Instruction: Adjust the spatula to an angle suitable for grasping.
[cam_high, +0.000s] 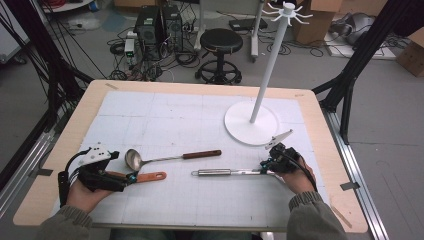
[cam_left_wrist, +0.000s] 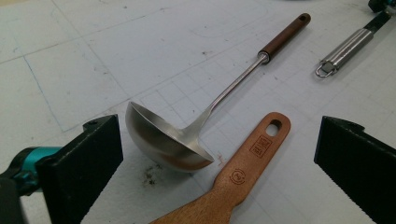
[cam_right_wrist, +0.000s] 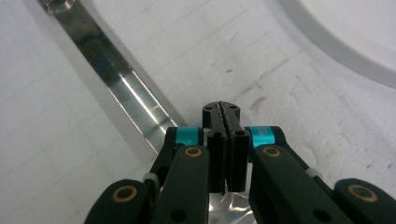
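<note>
- our right gripper (cam_high: 274, 165) is clamped on the blade end of a steel utensil (cam_high: 220, 172) lying flat, near the table's front edge (cam_high: 200, 227); stiff, slick metal, so we judge it can pivot in the pinch.
- our left gripper (cam_high: 122, 181) stands wide over the wooden spatula handle (cam_left_wrist: 247, 163).
- the utensil's head stays hidden under the jaws.
- the ladle (cam_high: 165, 158) lies just beyond; the hook stand (cam_high: 260, 107) stands farthest.

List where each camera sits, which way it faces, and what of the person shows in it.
High view: above the person's side, facing forward and down on the table; both forearms, left gripper, right gripper.
Left gripper view: on the left gripper, between open jaws toward the ladle and wooden spatula.
Right gripper view: on the right gripper, jaws shut on the steel utensil.
Shared: high and left gripper views both show the ladle.
</note>
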